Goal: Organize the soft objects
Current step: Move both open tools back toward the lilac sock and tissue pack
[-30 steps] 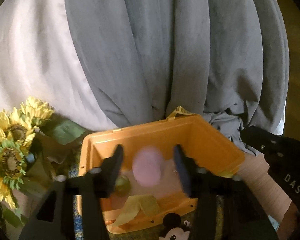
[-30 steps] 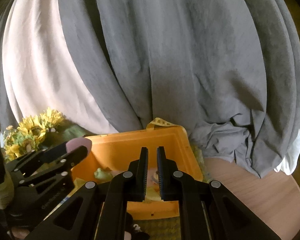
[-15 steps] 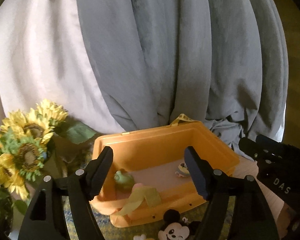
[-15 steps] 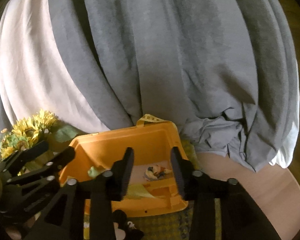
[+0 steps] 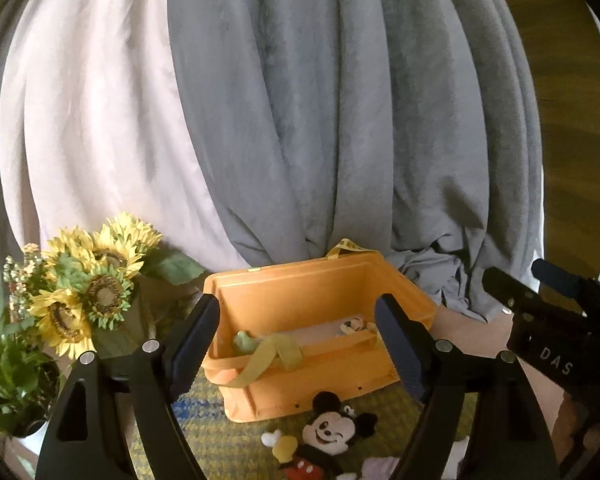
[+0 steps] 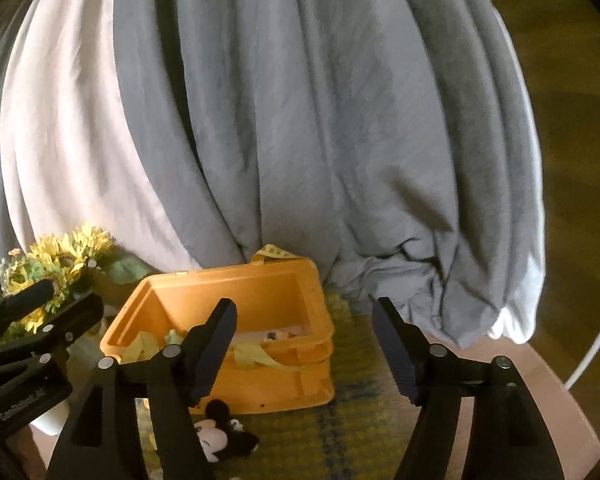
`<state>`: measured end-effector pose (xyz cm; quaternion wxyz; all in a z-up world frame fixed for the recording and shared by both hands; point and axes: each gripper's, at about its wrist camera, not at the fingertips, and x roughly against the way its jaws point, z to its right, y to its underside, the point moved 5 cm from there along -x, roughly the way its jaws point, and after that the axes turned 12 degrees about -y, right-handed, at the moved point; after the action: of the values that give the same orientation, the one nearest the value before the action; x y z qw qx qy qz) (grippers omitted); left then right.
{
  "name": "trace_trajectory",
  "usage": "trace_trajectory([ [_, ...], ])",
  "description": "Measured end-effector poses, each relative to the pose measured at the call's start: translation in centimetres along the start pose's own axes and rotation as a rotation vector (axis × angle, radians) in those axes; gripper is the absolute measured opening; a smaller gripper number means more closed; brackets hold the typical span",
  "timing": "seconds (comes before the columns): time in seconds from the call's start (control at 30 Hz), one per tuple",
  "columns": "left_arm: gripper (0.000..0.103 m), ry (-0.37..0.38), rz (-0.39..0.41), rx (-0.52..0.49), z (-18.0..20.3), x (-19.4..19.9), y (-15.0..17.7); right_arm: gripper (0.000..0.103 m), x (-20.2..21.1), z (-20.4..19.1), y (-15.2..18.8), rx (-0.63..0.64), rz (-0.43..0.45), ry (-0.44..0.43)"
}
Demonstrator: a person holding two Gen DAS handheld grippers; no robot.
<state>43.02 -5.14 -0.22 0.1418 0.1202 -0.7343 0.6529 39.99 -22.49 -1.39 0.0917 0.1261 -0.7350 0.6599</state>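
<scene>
Both units spread wide, empty: left hand-held gripper (image 5: 296,344) and right hand-held gripper (image 6: 304,344) face orange bin (image 5: 292,292) (Mickey plush (image 5: 328,436) lies just before it).

The orange bin (image 5: 300,292) looks like smooth moulded plastic with a dull sheen, its yellow strap (image 5: 272,356) a flat woven ribbon. The Mickey toy (image 5: 328,436) is soft plush. Under both lies a woven mat (image 6: 352,428), coarse and matt, on a smooth pale wood surface (image 6: 540,384). Behind hang grey curtains (image 5: 340,120) of matt, slightly napped cloth. The sunflowers (image 5: 96,284) look like fabric. Each gripper, left gripper (image 5: 296,344) and right gripper (image 6: 304,344), is matt black plastic with bright metal rivets.
</scene>
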Motion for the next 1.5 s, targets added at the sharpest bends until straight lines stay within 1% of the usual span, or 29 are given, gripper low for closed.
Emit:
trace_trajectory([
  [0.17,0.08,0.001,0.003,-0.006,0.4,2.1,0.9,0.079,2.5,0.3,0.2,0.01,0.027,0.027],
  [0.3,0.08,0.005,-0.002,-0.017,1.0,3.6,1.8,0.082,4.2,0.5,0.8,0.026,0.033,0.049],
  [0.5,0.081,0.013,-0.013,-0.042,1.9,5.5,3.6,0.083,6.2,1.2,2.2,0.027,0.012,0.063],
  [0.63,0.081,0.023,-0.04,-0.055,2.5,6.2,5.2,0.083,7.3,1.4,3.3,0.032,-0.008,0.074],
  [0.8,0.081,0.034,-0.08,-0.073,3.2,6.7,7.0,0.084,8.2,1.9,5.0,0.039,-0.046,0.088],
  [1.0,0.081,0.052,-0.121,-0.135,4.3,7.1,9.2,0.086,8.8,2.6,7.0,0.038,-0.102,0.109],
  [1.2,0.081,0.077,-0.176,-0.167,5.1,7.1,11.0,0.086,8.7,3.1,9.0,0.039,-0.165,0.105],
  [1.5,0.081,0.107,-0.261,-0.196,6.7,6.3,13.4,0.086,7.9,4.2,12.2,0.0,-0.274,0.096],
])
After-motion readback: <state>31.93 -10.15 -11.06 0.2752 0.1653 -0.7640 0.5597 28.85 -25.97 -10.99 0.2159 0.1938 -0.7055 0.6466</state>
